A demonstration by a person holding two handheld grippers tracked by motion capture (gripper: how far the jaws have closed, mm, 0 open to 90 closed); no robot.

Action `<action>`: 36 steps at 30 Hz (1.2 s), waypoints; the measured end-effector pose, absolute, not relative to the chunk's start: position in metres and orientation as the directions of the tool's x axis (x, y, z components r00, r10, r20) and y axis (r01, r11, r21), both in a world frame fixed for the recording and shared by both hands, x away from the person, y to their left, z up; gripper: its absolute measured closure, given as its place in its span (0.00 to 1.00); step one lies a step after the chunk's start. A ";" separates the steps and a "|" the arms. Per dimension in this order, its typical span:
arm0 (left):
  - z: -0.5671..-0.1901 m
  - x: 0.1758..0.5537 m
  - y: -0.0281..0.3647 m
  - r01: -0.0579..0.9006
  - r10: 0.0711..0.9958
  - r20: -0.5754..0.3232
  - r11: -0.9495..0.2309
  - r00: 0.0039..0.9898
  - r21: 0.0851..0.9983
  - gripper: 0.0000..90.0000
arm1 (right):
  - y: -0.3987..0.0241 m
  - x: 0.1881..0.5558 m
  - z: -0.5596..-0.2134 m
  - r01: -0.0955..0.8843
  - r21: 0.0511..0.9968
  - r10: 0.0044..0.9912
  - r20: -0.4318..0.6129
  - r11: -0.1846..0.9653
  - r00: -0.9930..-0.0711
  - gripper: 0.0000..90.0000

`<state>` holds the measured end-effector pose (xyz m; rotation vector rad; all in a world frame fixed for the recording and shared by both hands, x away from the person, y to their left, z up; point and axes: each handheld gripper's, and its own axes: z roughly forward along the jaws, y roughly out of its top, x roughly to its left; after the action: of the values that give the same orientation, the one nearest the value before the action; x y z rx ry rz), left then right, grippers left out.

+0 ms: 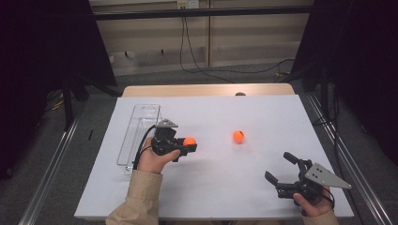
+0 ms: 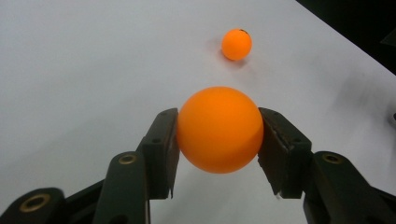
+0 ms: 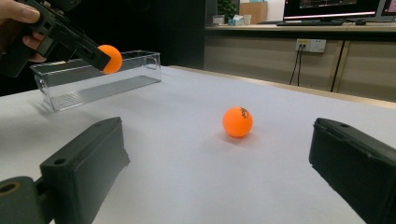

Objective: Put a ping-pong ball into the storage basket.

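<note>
My left gripper (image 1: 189, 143) is shut on an orange ball (image 1: 189, 141), held above the white sheet; in the left gripper view the held ball (image 2: 219, 129) sits squeezed between both black jaws. The right gripper view shows that gripper (image 3: 109, 58) and its ball (image 3: 110, 59) raised in front of the clear tray. A second orange ball (image 1: 238, 136) (image 2: 236, 44) (image 3: 237, 122) rests on the sheet, right of the held one. My right gripper (image 1: 280, 168) stands open near the front right, its jaws wide apart with nothing between them, pointing toward the loose ball.
A long clear plastic tray (image 1: 139, 136) (image 3: 95, 79) lies at the left of the white sheet (image 1: 220, 187), just behind my left hand. The wooden table edge (image 1: 206, 90) runs along the back. Cables lie on the floor beyond.
</note>
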<state>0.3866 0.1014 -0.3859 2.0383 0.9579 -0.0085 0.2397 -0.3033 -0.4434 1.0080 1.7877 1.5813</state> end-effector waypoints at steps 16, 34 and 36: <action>-0.384 0.389 0.110 0.630 0.640 -0.326 -0.327 0.696 0.704 0.56 | -0.303 0.239 -0.443 0.178 0.984 0.819 0.080 0.027 -0.568 0.04; -0.382 0.390 0.118 0.633 0.653 -0.324 -0.313 0.685 0.708 0.56 | -0.303 0.240 -0.444 0.179 0.983 0.818 0.081 0.028 -0.570 0.04; -0.382 0.390 0.119 0.633 0.656 -0.320 -0.314 0.684 0.708 0.56 | -0.303 0.240 -0.444 0.179 0.983 0.818 0.082 0.026 -0.569 0.04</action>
<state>0.3903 0.1194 -0.3817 2.0215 0.9915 0.0335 0.2400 -0.3027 -0.4435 1.0130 1.7843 1.5823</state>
